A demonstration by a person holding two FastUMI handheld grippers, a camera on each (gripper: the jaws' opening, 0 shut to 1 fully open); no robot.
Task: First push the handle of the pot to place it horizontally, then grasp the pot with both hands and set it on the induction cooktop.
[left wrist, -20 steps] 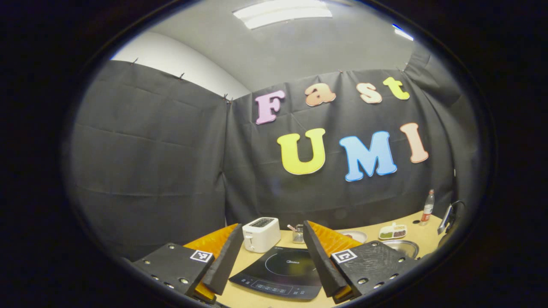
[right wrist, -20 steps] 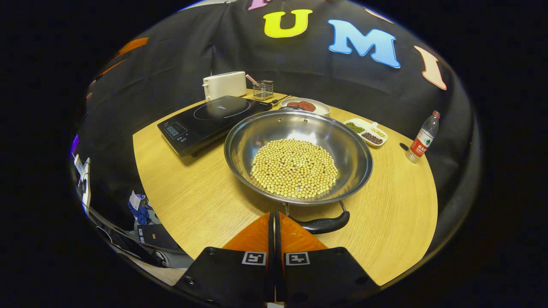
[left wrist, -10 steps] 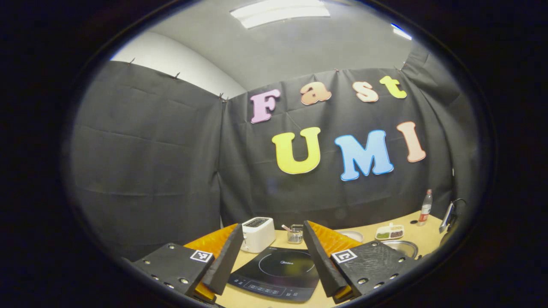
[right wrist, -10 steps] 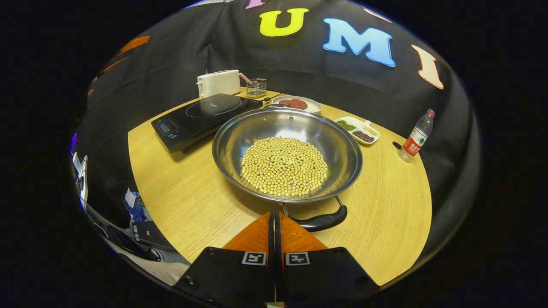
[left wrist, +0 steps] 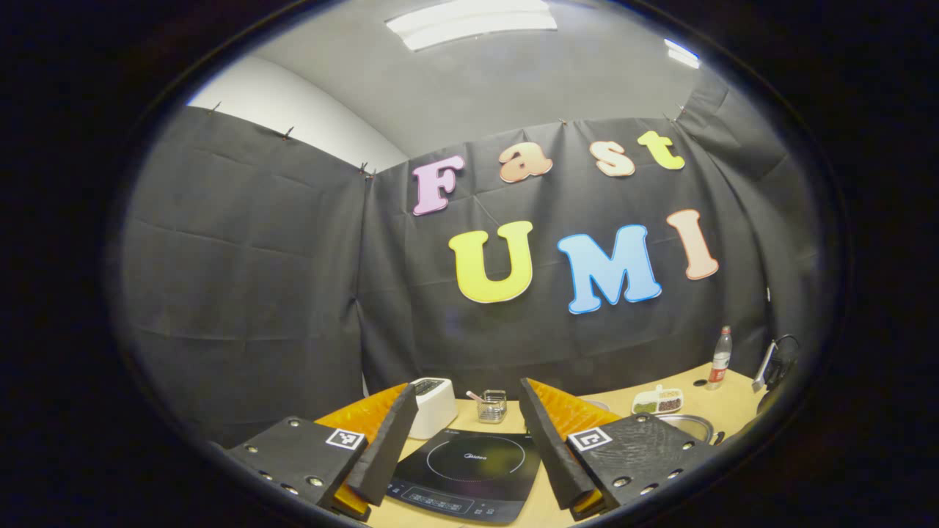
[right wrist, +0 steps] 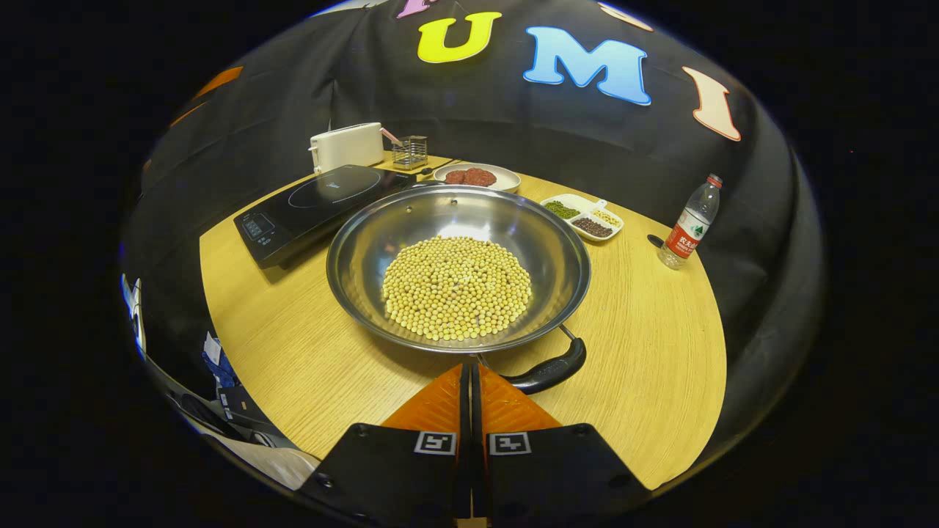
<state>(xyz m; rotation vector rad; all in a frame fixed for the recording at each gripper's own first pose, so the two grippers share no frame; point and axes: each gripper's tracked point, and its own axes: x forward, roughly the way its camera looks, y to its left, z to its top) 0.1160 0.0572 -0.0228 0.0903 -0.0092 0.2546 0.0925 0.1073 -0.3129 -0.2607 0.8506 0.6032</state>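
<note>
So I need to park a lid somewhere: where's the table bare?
Bare wood lies left of the pot, in front of the induction cooktop, and right of the pot, between its handle and the water bottle. The far edge is crowded: toaster, plate, divided dish.

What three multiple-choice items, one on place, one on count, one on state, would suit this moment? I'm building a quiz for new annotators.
1. The water bottle stands where on the table?
A. far right edge
B. on the induction cooktop
C. inside the pot

2. How many sections of the divided dish hold food?
A. one
B. three
C. five

3. The right gripper is:
A. wide open
B. shut, empty
C. shut on the pot handle

Answers: 1 A, bottle near the right rim; 2 B, three fillings visible; 3 B, fingers together, pot handle beside them.
</note>
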